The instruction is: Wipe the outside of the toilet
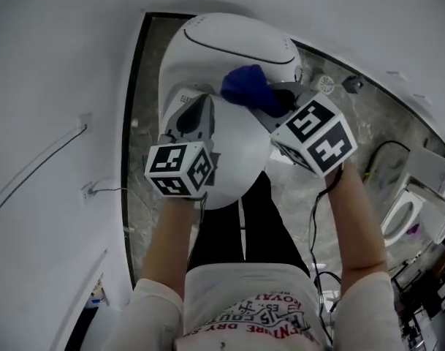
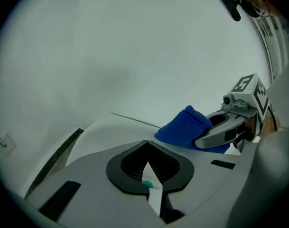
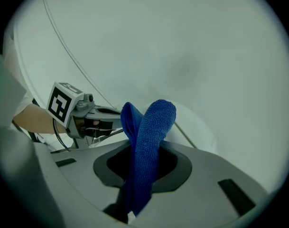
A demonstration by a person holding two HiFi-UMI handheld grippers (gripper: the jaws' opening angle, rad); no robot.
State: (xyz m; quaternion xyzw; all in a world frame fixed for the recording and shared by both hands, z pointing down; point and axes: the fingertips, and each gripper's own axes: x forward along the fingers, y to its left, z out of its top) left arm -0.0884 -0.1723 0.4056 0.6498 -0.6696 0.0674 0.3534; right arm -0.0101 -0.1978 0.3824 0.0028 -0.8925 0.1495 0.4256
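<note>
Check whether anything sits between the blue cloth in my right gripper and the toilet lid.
Nothing visible does. The blue cloth, clamped in the right gripper, hangs directly over the white toilet lid, and the left gripper is off to its side, clear of that path.

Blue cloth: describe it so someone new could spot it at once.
Find the closed white toilet. Over its top the right gripper clamps a bunched blue cloth, the only deep-blue thing amid all that white.
</note>
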